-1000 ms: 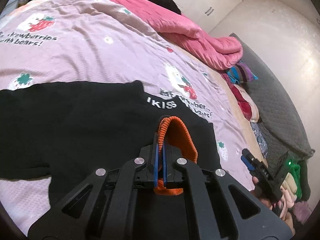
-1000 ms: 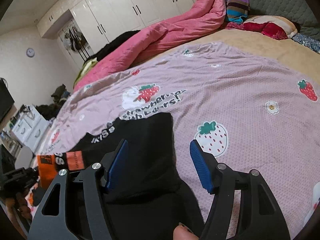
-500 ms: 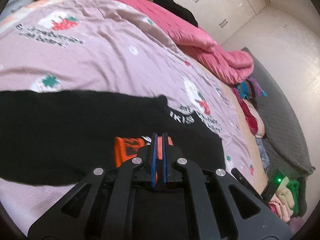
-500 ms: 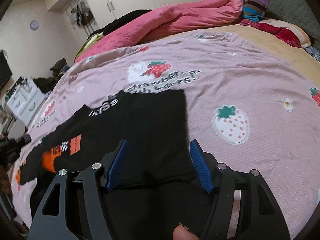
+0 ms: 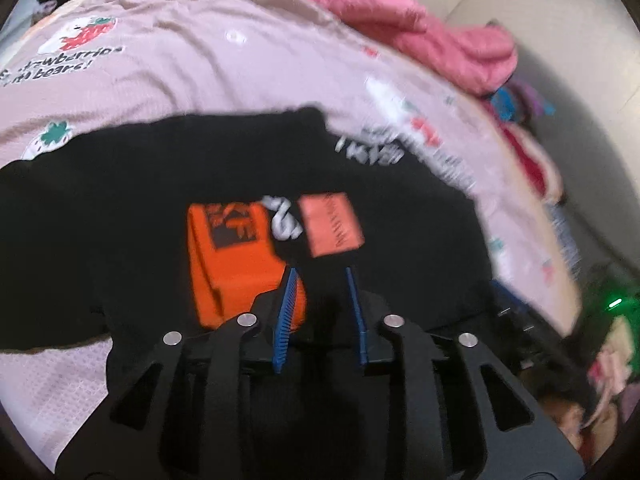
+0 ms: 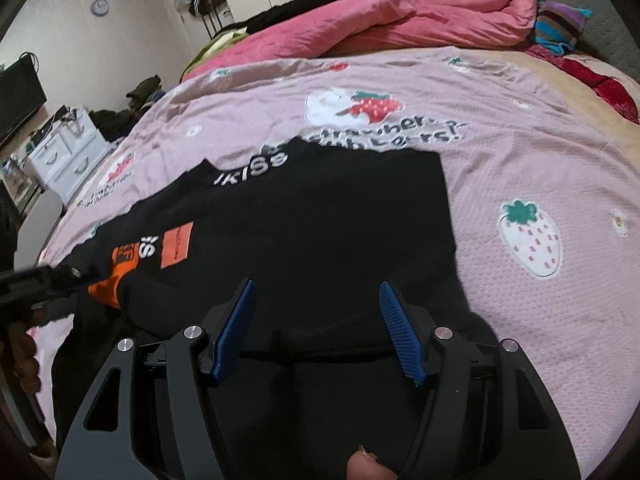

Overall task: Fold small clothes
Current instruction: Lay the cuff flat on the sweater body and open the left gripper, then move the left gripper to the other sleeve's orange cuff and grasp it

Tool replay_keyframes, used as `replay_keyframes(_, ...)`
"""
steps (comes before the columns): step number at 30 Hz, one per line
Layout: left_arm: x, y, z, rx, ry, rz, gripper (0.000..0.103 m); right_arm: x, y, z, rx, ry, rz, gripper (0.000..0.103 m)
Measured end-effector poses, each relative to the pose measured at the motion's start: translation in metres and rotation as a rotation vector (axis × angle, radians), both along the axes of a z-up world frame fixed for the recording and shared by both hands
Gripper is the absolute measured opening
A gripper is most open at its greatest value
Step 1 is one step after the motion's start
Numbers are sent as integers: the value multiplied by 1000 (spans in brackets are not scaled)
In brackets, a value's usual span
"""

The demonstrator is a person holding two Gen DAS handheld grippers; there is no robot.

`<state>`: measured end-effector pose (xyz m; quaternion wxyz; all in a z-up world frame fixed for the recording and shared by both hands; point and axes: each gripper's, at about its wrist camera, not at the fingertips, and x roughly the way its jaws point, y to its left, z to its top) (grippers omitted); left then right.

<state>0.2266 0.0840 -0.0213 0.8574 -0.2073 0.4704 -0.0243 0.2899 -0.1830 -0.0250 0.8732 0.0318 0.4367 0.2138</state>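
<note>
Black garment with white lettering and an orange cuff lies spread on the pink strawberry bedsheet, filling the middle and lower left of the right wrist view; one sleeve is laid across the body, its orange end showing centre-left in the left wrist view, just above the blue pads; the left gripper has its jaws narrowly parted, having just been opening, and nothing sits between them now, the cuff lying flat just beside the left pad; the right gripper hovers low over the near hem with jaws standing wide and empty, black cloth under them but not pinched; a pink duvet is heaped along the far side of the bed, well apart from the work; I'd judge the sleeve fold as just set down and the hem fold as next; the risk I see is the left pad catching the cuff on its way out, so near is it, which would drag the sleeve back off the body and undo the fold; the right jaws, if they close on the top layer only, could lift a crooked edge and skew the next fold; the soft sheet may also bunch beneath and come up with the cloth
</note>
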Motion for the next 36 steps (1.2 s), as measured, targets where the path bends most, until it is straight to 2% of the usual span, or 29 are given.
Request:
replay_keyframes(2,1,-1,-14,32,52,5,19,2,1,-5,-18,25,-2,63)
replay_keyframes(5,1,5,-19,23,62,11,19,6,2,-17,-39,78,-6,63)
replay_keyframes(8,1,6,-21,39,56,16,19,2,7,-17,-65,66,15,68)
replay_keyframes(9,-2,4,-21,52,52,17,19,0,8,-14,-61,55,20,71)
replay_keyframes(11,-5,3,-18,58,45,23,21,-3,8,-8,-40,35,28,72)
replay_keyframes(12,-8,3,-14,55,35,24,24,-5,8,-3,-21,25,34,73)
replay_keyframes(14,-14,4,-8,58,17,27,37,-8,7,3,2,6,32,78)
replay_keyframes(16,-20,6,-3,75,8,42,42,-11,8,11,15,-18,31,78)
replay_keyframes(18,-24,11,0,75,2,62,53,-13,9,17,21,-37,27,78)
replay_keyframes(19,-26,13,1,78,3,76,62,-15,9,19,24,-44,26,81)
replay_keyframes(21,-31,17,6,97,-11,100,65,-17,10,24,35,-59,21,91)
replay_keyframes(23,-37,21,11,119,-24,127,79,-19,13,28,42,-67,26,92)
replay_keyframes(26,-46,26,13,142,-33,158,90,-23,18,32,42,-92,35,94)
replay_keyframes(28,-50,30,14,157,-29,182,94,-26,22,33,34,-97,41,95)
replay_keyframes(36,-74,57,21,179,-38,312,94,-41,42,48,43,-154,89,97)
